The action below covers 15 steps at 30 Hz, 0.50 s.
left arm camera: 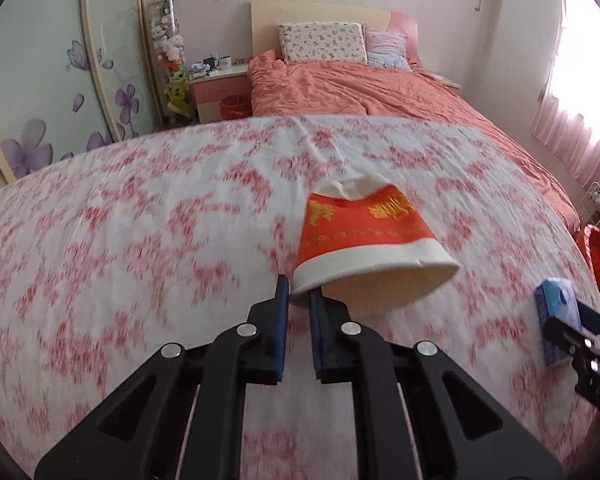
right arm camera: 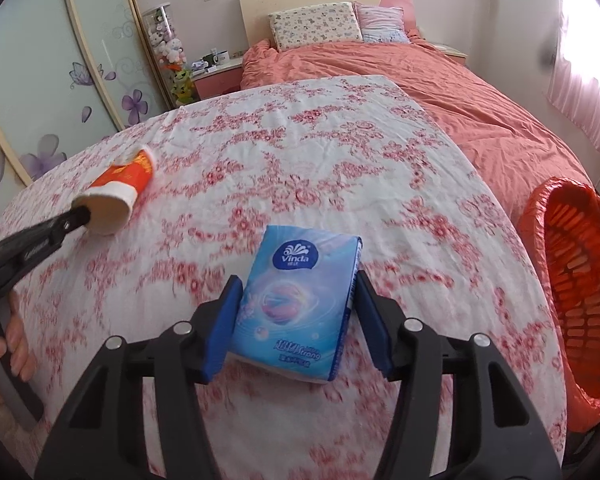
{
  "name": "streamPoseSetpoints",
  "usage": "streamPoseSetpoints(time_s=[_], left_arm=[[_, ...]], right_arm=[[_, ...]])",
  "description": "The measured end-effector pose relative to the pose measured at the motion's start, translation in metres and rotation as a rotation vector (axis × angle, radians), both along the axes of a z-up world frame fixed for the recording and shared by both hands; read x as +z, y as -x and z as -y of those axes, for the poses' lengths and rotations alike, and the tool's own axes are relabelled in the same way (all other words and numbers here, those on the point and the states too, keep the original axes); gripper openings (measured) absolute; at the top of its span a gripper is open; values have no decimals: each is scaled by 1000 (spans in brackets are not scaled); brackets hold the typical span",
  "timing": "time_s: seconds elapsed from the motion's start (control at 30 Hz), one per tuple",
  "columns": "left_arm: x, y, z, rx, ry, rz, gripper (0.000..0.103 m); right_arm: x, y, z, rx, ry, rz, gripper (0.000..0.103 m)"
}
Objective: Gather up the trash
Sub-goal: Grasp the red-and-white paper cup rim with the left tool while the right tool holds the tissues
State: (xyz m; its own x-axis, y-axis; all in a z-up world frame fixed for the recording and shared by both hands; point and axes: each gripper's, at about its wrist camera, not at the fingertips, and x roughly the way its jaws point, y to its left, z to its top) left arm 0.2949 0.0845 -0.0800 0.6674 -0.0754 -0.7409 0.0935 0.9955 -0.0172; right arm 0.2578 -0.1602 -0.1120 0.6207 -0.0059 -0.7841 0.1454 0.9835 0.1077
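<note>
Left gripper: black, blue-padded, jaws clamped on the rim of a crumpled red-and-white paper cup lying on its side on the white, red-flowered tablecloth. Right gripper: jaws straddling a blue plastic tissue pack flat on the cloth; pad contact cannot be told. Far right: orange-lined mesh waste basket beside the table.

We see a white cloth with a red floral print, a paper cup banded orange-red with gold lettering and white rims, a blue tissue pack with a pink swirl, an orange-red bin, a coral duvet and purple-flowered wardrobe doors.
</note>
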Motion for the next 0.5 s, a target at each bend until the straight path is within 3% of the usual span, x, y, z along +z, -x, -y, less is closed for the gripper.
streamPoseSetpoints(time_s=[0.17,0.3,0.4,0.5], left_arm=[[-1,38,2,5,-18,-12,12],[-3,42,6,35,-60,-24,13],[-4,35,0,89,-44,-40,28],[-3,29,-4,118,-21,-37,31]], right_arm=[[0,19,0,11,18,-4,57],[1,26,0,2,34,-9,57],[1,29,2,-5,34,-10,57],[1,30,3,-7,31,-10,57]])
